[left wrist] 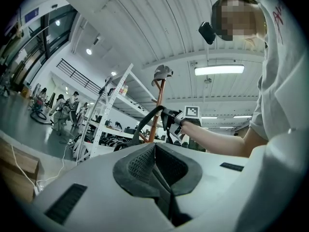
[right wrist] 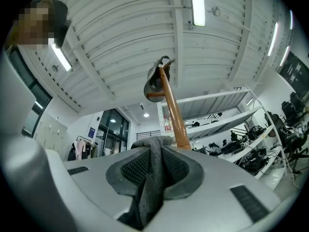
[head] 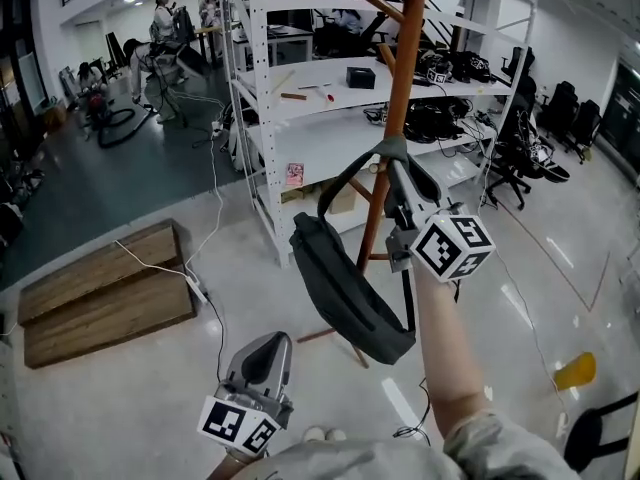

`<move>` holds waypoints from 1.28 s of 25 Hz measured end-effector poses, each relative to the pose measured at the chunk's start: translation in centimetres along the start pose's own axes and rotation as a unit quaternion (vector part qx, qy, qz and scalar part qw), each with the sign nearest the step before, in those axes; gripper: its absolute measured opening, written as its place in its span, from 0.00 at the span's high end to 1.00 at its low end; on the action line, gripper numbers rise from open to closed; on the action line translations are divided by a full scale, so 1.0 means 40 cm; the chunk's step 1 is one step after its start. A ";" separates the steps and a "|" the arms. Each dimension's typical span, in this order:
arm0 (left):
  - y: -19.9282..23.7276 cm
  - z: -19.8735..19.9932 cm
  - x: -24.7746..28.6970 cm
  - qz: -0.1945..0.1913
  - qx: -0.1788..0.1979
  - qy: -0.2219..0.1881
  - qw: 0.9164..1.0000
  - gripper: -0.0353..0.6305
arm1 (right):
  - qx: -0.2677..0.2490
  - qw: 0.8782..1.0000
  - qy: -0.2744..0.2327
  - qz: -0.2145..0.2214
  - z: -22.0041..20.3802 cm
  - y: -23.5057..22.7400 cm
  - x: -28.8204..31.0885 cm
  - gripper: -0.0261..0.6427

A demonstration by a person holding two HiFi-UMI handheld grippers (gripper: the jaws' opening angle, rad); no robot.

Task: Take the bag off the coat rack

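A dark grey bag (head: 345,293) hangs by its strap (head: 350,173) from the orange-brown coat rack pole (head: 400,68). At the top of the strap loop, close against the pole, my right gripper (head: 397,168) is shut on it. The right gripper view shows the grey strap (right wrist: 153,178) pinched between the pads, with the pole (right wrist: 174,115) rising just behind and a cap (right wrist: 157,83) on top. My left gripper (head: 262,353) hangs low and left of the bag, apart from it. Its pads (left wrist: 137,166) meet with nothing between them, and it looks toward the strap (left wrist: 145,122) and the right gripper (left wrist: 169,120).
White metal shelving (head: 330,98) loaded with gear stands right behind the rack. A wooden platform (head: 100,293) lies on the floor at left with a cable (head: 205,298) running past it. Office chairs (head: 520,158) stand at right, and a yellow object (head: 575,370) lies on the floor.
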State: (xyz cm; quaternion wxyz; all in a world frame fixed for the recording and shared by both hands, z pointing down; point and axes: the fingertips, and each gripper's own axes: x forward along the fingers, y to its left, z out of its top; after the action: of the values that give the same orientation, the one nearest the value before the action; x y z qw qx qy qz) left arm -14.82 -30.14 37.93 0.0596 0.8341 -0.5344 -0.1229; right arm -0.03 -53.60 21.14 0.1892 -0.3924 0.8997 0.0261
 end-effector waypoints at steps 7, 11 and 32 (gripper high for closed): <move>0.002 0.012 -0.022 0.005 0.010 -0.007 1.000 0.92 | 0.003 0.999 -0.030 0.031 0.087 0.079 -0.031 0.85; 0.015 0.047 -0.041 0.009 0.023 -0.019 1.000 0.92 | 0.007 0.997 -0.043 0.056 0.121 0.147 -0.072 0.85; -0.018 0.073 -0.091 -0.045 0.027 -0.023 0.998 0.92 | 0.087 0.995 0.045 0.022 -0.100 0.340 -0.462 0.85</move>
State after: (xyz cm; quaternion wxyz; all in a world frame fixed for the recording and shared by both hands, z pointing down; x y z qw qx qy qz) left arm -16.44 -26.44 35.47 0.0188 0.8555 -0.5007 -0.1302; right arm 0.41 -32.12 30.13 0.1817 -0.3554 0.9145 -0.0657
